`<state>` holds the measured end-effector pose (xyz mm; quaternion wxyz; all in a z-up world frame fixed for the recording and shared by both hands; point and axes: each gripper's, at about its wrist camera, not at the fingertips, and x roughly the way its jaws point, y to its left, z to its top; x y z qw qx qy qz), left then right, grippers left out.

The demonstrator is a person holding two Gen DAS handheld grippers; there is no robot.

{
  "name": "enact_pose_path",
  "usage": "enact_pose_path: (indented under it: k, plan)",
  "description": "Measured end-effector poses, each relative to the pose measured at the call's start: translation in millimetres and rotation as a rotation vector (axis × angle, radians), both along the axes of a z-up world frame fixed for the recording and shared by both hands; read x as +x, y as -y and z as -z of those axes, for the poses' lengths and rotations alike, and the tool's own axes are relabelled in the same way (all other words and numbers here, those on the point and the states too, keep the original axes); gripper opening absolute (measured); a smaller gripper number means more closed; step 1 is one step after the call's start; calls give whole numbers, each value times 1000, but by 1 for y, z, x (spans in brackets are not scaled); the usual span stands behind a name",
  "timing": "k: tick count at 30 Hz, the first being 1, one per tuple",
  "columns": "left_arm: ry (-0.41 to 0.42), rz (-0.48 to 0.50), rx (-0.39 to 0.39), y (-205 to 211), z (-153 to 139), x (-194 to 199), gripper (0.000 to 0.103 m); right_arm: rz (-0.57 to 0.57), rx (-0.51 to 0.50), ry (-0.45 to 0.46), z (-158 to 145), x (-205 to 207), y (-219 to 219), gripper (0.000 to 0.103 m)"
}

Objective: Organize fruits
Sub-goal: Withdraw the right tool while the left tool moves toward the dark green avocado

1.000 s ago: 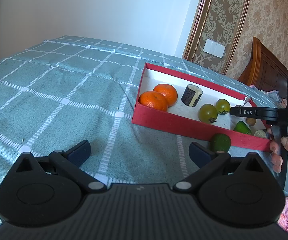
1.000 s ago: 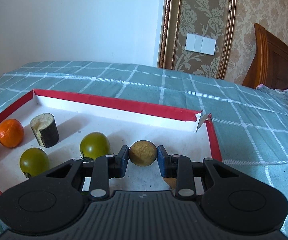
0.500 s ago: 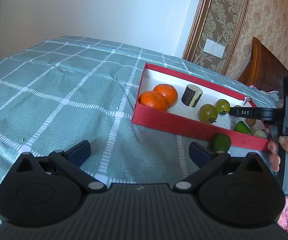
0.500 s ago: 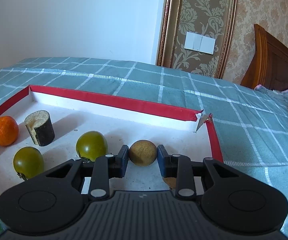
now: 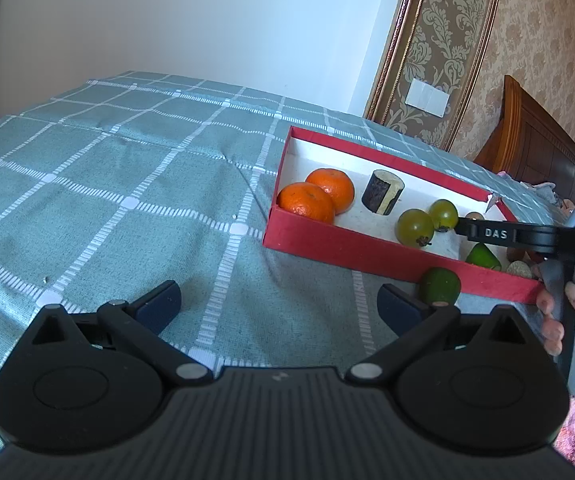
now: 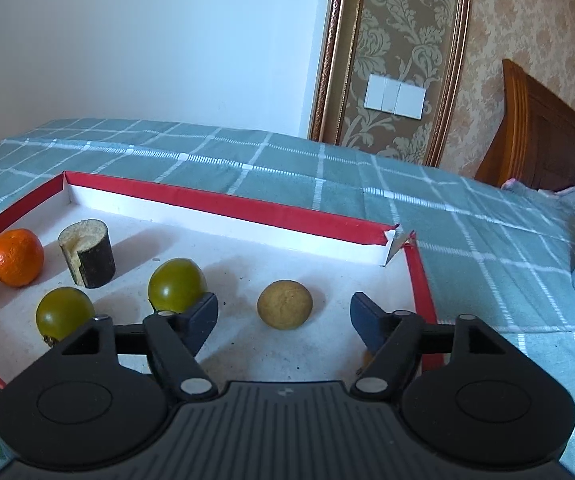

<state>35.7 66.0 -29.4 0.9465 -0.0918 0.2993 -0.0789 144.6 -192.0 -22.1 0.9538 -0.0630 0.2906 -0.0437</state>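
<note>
right wrist: tan fruit point(image 6: 284, 304) between spread hand-held gripper point(image 6: 283, 318) fingers.

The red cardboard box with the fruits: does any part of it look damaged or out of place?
Yes. The red cardboard box is torn at its far right corner: the wall is split and a flap sticks out. Also, one dark green fruit lies outside the box, on the checked cloth against the front wall.

The only text that can be read is "DAS", in light capital letters on the black finger of the right tool point(image 5: 483, 233), seen from the left wrist camera.
</note>
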Motion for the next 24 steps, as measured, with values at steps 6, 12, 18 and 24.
enact_pose_path:
  k: [6, 12, 18, 24]
  plan:
    - [0, 0, 0, 0, 0, 0, 103, 15, 95, 19, -11, -28, 16, 76]
    - [0, 0, -1, 0, 0, 0, 103, -8, 135, 39, -18, -60, 22, 77]
    - [0, 0, -1, 0, 0, 0, 103, -52, 192, 52, -23, -94, 27, 77]
    - [0, 0, 0, 0, 0, 0, 103, -130, 142, 71, -16, -132, 25, 80]
